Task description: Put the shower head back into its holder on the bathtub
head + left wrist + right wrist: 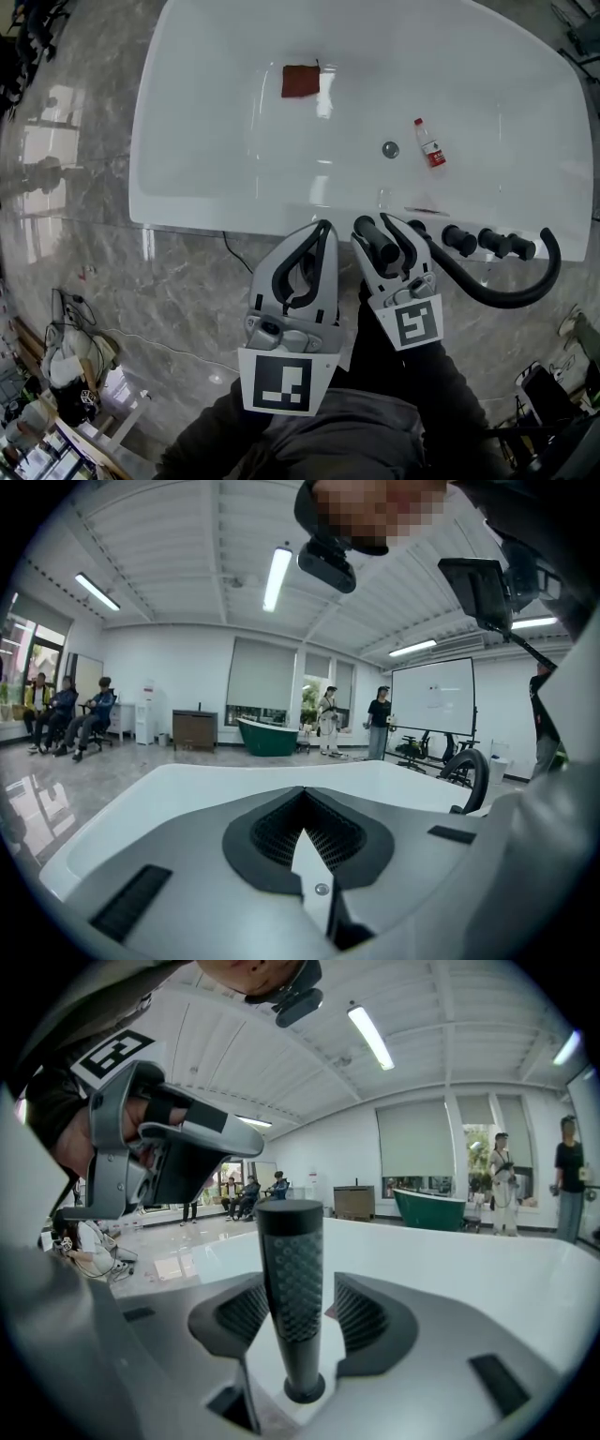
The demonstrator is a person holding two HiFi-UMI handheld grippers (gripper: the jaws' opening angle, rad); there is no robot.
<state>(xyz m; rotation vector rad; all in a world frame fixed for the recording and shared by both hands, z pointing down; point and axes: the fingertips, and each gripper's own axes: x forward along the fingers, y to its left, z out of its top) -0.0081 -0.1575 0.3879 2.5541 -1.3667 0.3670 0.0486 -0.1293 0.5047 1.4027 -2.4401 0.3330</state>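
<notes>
The black shower head [380, 246] stands between the jaws of my right gripper [377, 230], which is shut on its textured handle [290, 1279]. Its black hose [525, 291] loops out to the right and back to the tub rim. A row of black tap fittings [478, 241] sits on the white bathtub's near rim [206, 211], just right of that gripper. I cannot tell which fitting is the holder. My left gripper [323, 230] hovers beside the right one at the rim, shut with nothing in it [305, 832].
Inside the tub lie a red cloth [300, 81], a small bottle with a red label [430, 143] and the drain [390, 148]. Grey marble floor [141, 291] surrounds the tub. Clutter and cables [70, 366] sit at the lower left. People stand far across the room [380, 722].
</notes>
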